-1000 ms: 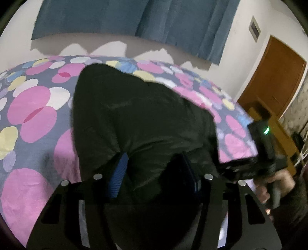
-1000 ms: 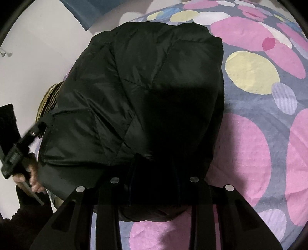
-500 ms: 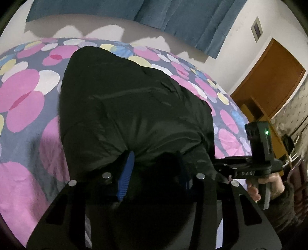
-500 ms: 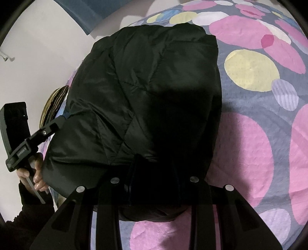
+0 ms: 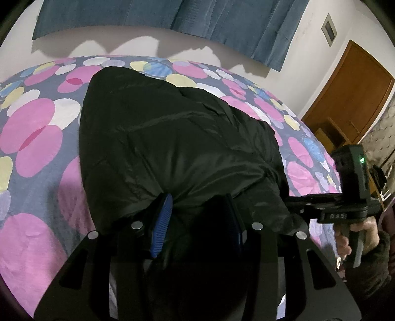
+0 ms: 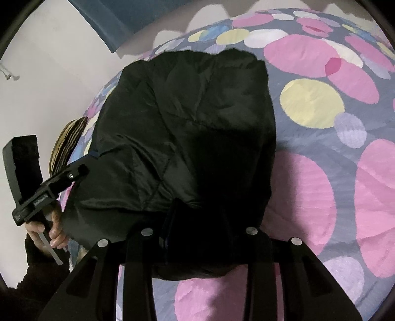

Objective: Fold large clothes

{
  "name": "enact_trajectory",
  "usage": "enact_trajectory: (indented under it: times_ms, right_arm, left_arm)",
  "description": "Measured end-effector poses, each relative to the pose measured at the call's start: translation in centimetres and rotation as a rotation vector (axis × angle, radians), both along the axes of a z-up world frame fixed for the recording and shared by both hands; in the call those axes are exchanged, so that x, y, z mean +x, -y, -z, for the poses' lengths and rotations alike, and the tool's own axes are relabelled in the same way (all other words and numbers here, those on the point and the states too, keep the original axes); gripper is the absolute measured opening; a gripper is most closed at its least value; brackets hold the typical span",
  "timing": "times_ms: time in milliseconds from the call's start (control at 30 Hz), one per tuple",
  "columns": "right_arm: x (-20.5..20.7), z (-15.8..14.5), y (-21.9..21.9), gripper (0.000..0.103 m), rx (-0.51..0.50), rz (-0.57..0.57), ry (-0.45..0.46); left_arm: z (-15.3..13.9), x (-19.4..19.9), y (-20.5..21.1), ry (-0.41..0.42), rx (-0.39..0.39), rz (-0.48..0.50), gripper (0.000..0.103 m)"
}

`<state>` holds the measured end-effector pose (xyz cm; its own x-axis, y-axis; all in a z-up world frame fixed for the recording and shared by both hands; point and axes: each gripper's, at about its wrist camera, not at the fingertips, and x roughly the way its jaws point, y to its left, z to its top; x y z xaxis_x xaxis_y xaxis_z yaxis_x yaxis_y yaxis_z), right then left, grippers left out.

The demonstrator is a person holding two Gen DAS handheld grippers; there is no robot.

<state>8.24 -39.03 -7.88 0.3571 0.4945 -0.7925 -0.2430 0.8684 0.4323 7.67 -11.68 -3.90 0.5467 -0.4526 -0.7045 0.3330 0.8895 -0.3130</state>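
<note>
A large black padded jacket [image 5: 172, 138] lies folded on a bed with a pink, yellow and white spotted cover [image 5: 37, 138]. My left gripper [image 5: 197, 217] is shut on the jacket's near edge, with fabric bunched between its blue pads. The right gripper's body [image 5: 345, 197] shows at the right of the left wrist view, at the jacket's other corner. In the right wrist view the jacket [image 6: 187, 128] fills the middle, and my right gripper [image 6: 200, 222] is shut on its near edge. The left gripper's body [image 6: 44, 187] shows at the left there.
A blue curtain [image 5: 197, 22] hangs on the far wall and a brown door [image 5: 350, 98] stands at the right. A striped yellow-brown thing [image 6: 66, 143] lies at the bed's left edge. The bed cover [image 6: 345, 172] spreads right of the jacket.
Both grippers have drawn back a little, still holding the jacket's near edge. The jacket looks farther off and flatter on the bed.
</note>
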Motion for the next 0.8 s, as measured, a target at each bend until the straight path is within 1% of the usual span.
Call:
enact_trajectory:
  times_ms: [100,200,267,367,433,533,633,700,800]
  right_arm:
    - [-0.8,-1.9,0.5,0.035,-0.008,0.009,0.024]
    - [-1.0,-4.3,1.0,0.035,0.001,0.024,0.078]
    - [-0.6,-5.7,0.9,0.035,0.008,0.025,0.114]
    - [1.3,-6.5,0.4,0.035,0.005,0.018,0.131]
    - [3.1,-6.1,-0.1,0.035,-0.006,0.016,0.121]
    - [6.1,-4.3,-1.2,0.035,-0.023,0.036,0.069]
    - [8.4,-1.5,-1.3,0.035,-0.028,0.060,-0.021]
    - [9.1,-0.3,-1.8,0.034,-0.045,0.048,-0.063]
    - [9.7,1.1,-2.6,0.033,-0.072,0.029,-0.100]
  left_arm:
    - [-0.1,-0.1,0.2,0.005,0.013,0.002,0.043]
    - [-0.1,0.0,0.2,0.005,0.017,0.005,0.043]
    - [-0.2,0.0,0.2,0.004,0.019,0.005,0.043]
    - [-0.3,0.1,0.4,0.003,0.027,0.005,0.043]
    - [-0.3,0.1,0.4,0.001,0.026,0.005,0.043]
    - [-0.3,0.2,0.2,-0.005,0.023,0.013,0.043]
    - [-0.2,0.4,0.3,-0.009,0.027,0.025,0.043]
    - [-0.1,0.6,0.6,-0.012,0.046,0.036,0.043]
    - [0.1,0.9,0.9,-0.019,0.064,0.043,0.042]
